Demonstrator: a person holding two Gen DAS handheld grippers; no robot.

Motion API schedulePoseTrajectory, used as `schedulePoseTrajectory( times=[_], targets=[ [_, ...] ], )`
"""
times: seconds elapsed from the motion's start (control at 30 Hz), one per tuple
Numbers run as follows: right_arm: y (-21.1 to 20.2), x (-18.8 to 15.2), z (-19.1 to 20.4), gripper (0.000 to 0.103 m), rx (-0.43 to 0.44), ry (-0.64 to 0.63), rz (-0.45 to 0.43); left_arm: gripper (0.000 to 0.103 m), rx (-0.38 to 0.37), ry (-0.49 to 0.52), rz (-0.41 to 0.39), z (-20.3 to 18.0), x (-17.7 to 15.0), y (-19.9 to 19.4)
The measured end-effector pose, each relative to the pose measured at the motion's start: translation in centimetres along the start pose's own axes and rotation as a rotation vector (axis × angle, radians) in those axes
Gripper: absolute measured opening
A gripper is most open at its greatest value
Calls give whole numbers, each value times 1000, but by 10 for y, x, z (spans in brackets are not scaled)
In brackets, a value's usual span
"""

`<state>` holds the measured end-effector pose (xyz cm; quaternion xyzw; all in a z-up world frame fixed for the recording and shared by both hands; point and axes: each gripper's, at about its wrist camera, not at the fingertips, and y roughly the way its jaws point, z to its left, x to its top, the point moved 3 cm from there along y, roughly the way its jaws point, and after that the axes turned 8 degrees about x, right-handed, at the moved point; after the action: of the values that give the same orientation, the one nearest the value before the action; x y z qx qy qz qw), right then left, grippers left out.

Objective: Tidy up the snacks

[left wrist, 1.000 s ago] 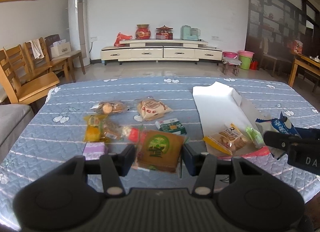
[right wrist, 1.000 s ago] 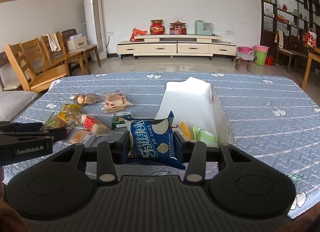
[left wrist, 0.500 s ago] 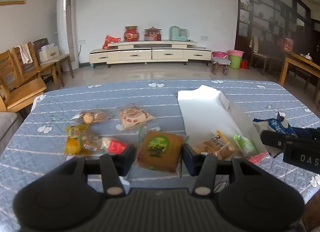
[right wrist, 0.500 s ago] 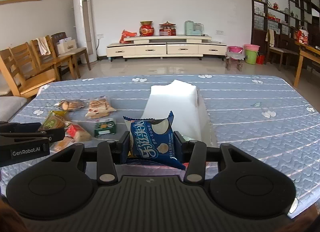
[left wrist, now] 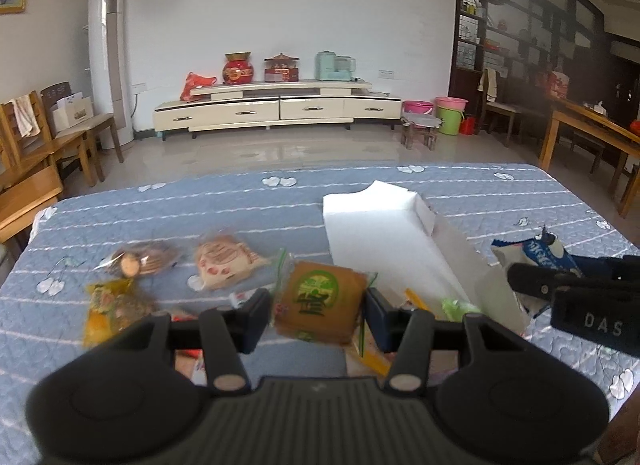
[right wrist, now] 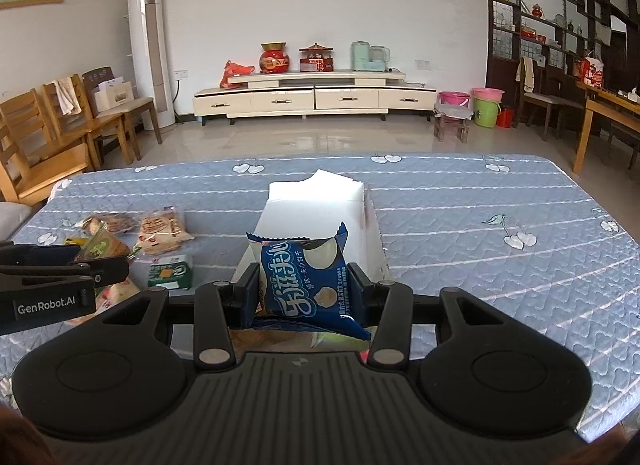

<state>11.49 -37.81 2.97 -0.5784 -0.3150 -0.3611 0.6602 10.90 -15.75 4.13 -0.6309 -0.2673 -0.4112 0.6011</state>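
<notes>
Between the jaws of your left hand-held gripper (left wrist: 317, 311) you are clamping the brown snack packet with the green round label (left wrist: 320, 301), lifted off the table (left wrist: 240, 209) and sitting just left of the white box (left wrist: 384, 237). Your right hand-held gripper (right wrist: 303, 293) is grasping the blue biscuit packet (right wrist: 304, 281) by its side edges, hanging in front of the same box's near end. To do this step well, you are best bringing one packet over the box opening at a time, keeping the two tools apart, and lowering each flat before letting go, so it is not landing on the yellow and green packets (left wrist: 460, 305) already lying inside. The brown packet is tilting slightly, its top edge leaning away from you; it looks nearly square, so no clear long axis. The blue packet is standing upright, long axis running up and down. Farther left, the loose snacks (left wrist: 176, 269) are waiting on the blue quilted cover
</notes>
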Motion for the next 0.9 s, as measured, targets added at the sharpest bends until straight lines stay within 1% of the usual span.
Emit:
schedulePoseTrajectory(
  times=[0.37, 0.53, 0.73, 0.9],
  targets=[
    [21, 11, 2, 55, -12, 4, 13, 51, -26, 18, 13, -22, 23, 34],
    [28, 12, 2, 55, -14, 10, 19, 51, -36, 35, 19, -31, 29, 47],
    [39, 13, 4, 55, -18, 12, 39, 51, -51, 47, 43, -42, 33, 65],
    [52, 14, 1, 55, -15, 17, 75, 51, -74, 60, 74, -52, 34, 83]
  ],
)
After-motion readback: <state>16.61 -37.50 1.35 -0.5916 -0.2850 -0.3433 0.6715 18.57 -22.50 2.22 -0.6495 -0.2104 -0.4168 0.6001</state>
